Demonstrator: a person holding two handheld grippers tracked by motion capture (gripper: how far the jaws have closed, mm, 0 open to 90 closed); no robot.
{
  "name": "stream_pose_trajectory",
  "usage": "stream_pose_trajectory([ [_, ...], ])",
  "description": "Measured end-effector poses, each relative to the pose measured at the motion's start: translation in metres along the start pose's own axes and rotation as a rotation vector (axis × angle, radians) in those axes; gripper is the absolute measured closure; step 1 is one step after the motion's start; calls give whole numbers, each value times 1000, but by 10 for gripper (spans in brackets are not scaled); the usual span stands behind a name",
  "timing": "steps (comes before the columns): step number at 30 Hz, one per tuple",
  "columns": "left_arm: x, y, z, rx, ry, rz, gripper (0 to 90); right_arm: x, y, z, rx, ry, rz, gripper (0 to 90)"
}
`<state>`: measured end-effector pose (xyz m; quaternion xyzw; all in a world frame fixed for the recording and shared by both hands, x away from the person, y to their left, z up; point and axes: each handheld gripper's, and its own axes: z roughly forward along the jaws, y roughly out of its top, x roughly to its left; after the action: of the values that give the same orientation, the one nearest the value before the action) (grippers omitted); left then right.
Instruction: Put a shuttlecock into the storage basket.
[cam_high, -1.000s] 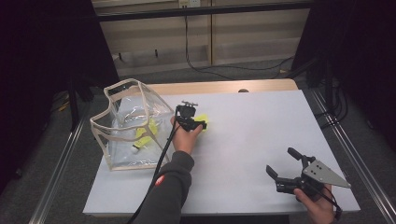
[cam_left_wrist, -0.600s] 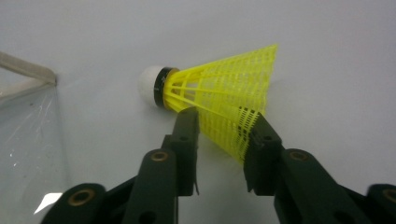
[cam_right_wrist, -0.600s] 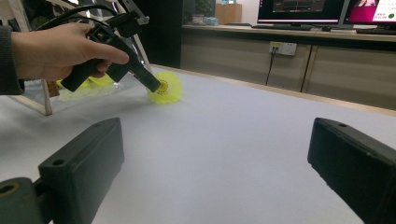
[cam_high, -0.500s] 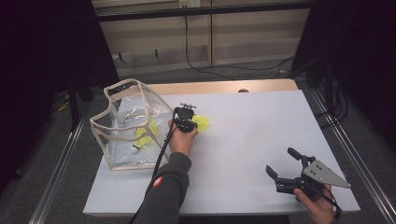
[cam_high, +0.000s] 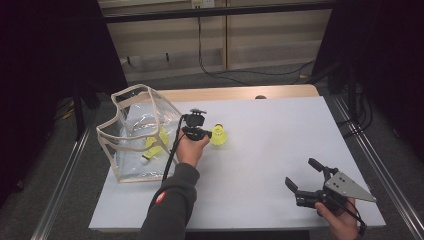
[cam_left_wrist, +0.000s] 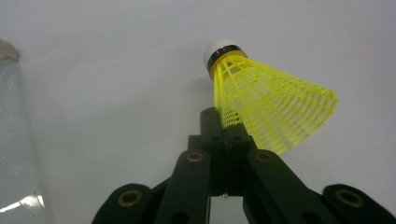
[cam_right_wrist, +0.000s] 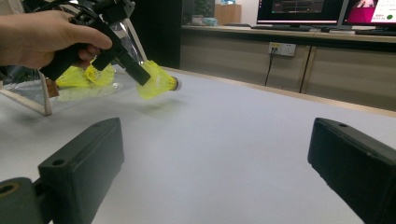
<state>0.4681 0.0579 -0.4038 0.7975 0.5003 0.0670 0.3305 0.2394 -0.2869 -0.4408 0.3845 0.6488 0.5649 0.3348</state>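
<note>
Since a second ago, the left gripper has just been closing its jaws on the yellow shuttlecock, and it now has the skirt's edge pinched between its tips, with the shuttlecock lifted a little off the tabletop, its shadow showing below it in the right gripper view. On the high view the shuttlecock sits near centre, at the 3 o'clock side of the clear bag, where other yellow shuttlecocks already lie.

The likely step is carrying this one over to the bag's open top. The hold is thin: the left gripper view shows only the mesh rim caught, the cork head pointing away. So the move should be slow and level, keeping the squeeze firm but not crushing the mesh, rising enough to clear the bag's stiff rim toward 9 o'clock before letting go well inside.

The right gripper rests at 5 o'clock, jaws wide apart and empty.
</note>
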Motion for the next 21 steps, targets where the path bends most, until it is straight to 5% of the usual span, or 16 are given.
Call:
stream_pose_trajectory([
  [12, -9, 8, -32, 26, -103, 34, 900, 1, 0, 1, 1, -2, -6, 32],
  [21, -20, 16, -56, 51, -133, 87, 900, 1, 0, 0, 3, -3, -7, 32],
])
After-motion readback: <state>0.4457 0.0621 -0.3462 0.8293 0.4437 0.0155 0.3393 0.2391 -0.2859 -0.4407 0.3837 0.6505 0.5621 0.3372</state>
